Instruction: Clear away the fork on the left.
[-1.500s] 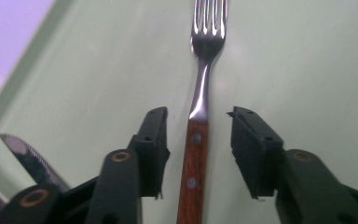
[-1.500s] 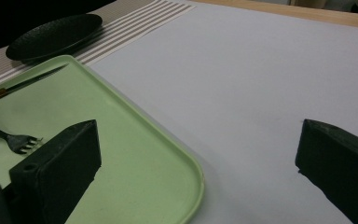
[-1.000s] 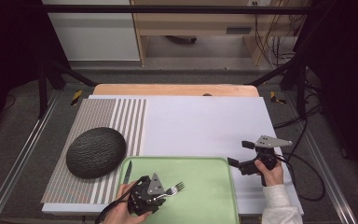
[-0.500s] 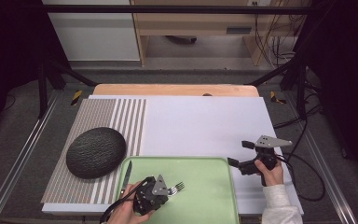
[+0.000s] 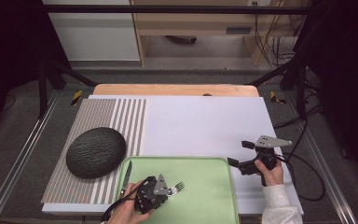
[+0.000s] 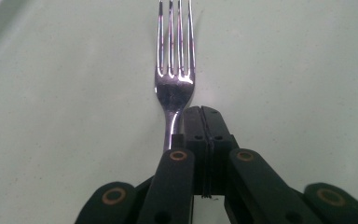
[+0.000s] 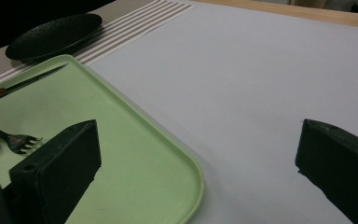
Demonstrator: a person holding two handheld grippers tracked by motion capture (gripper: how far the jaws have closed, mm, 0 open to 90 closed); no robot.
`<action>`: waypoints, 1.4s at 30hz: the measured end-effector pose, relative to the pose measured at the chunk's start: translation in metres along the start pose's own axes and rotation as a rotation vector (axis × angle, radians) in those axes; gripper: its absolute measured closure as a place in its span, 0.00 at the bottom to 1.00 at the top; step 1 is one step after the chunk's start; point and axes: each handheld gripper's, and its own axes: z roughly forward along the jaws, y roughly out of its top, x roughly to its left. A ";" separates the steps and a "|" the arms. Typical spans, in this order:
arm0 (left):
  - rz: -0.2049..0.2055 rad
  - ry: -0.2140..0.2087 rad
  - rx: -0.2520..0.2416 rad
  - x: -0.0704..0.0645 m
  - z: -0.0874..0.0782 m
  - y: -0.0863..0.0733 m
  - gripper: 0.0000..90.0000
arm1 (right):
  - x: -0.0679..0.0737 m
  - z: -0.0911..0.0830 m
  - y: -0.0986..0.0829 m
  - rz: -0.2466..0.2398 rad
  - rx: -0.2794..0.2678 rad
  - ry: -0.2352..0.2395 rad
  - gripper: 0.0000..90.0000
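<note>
A silver fork lies on the light green tray, tines pointing away from me. My left gripper is low over the tray with its jaws pressed together. The fork's neck runs just left of the jaws, not between them. From above, the left gripper sits at the tray's near left with the fork tines sticking out to its right. My right gripper hovers open over the white mat, just right of the tray's edge, with nothing between its jaws.
A knife lies along the tray's left edge. A black textured plate rests on the striped placemat to the left. The wooden table edge runs along the back.
My left gripper has crept slightly to the right beside the fork. The right gripper has held still.
</note>
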 end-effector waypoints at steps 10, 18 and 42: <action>-0.001 0.006 -0.007 0.003 0.002 -0.002 1.00 | 0.000 0.000 0.000 0.000 0.001 0.000 0.01; -0.002 0.024 -0.024 0.007 0.003 -0.004 1.00 | 0.000 0.001 0.000 -0.003 0.004 -0.001 0.01; -0.036 0.086 -0.033 0.022 0.001 -0.011 1.00 | 0.000 0.001 0.000 -0.004 0.007 -0.001 0.01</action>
